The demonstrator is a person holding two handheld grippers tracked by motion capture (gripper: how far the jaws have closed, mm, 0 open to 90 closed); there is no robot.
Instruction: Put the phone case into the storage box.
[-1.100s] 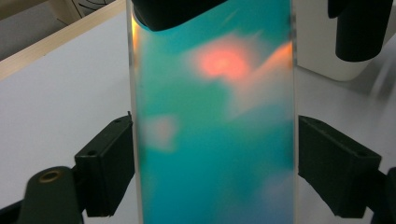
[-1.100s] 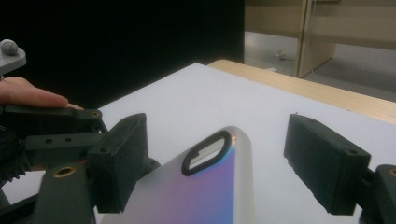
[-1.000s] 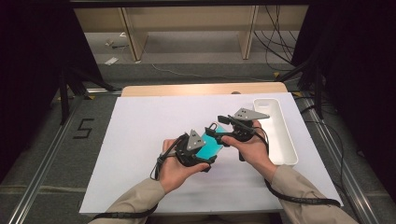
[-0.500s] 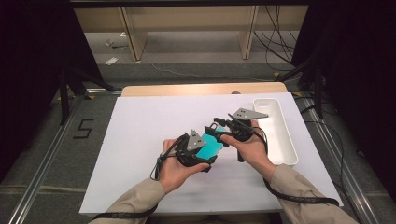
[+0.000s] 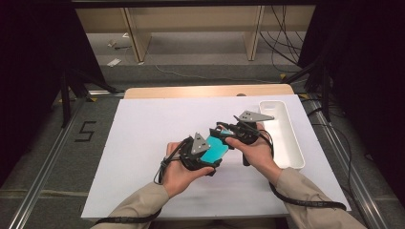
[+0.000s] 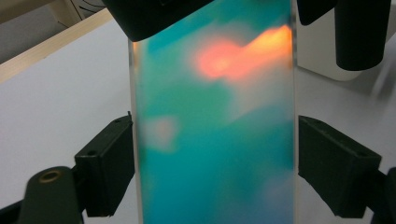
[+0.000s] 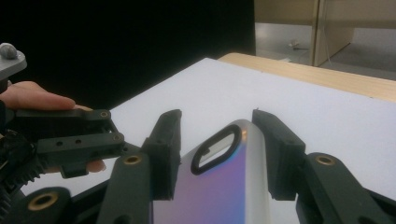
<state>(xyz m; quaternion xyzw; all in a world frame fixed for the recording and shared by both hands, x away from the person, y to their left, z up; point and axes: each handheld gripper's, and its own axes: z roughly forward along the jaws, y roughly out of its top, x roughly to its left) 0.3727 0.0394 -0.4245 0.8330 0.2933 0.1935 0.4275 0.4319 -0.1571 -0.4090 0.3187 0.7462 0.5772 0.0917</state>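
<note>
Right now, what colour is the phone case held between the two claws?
The phone case is mostly teal-turquoise with an orange-pink patch, clearest in the left gripper view.

Both forearms in beige long sleeves (image 5: 305, 198). Left tool (image 5: 206, 155) and right tool (image 5: 228, 132): black bodies, grey triangular top plates, brass-coloured pivot screws, trailing black cables.

Bright, even light on the white table sheet (image 5: 143, 143), darkness flanking both sides. In the left gripper view the teal phone case (image 6: 215, 130) is badly blurred, an orange glare, perhaps reflection.
</note>
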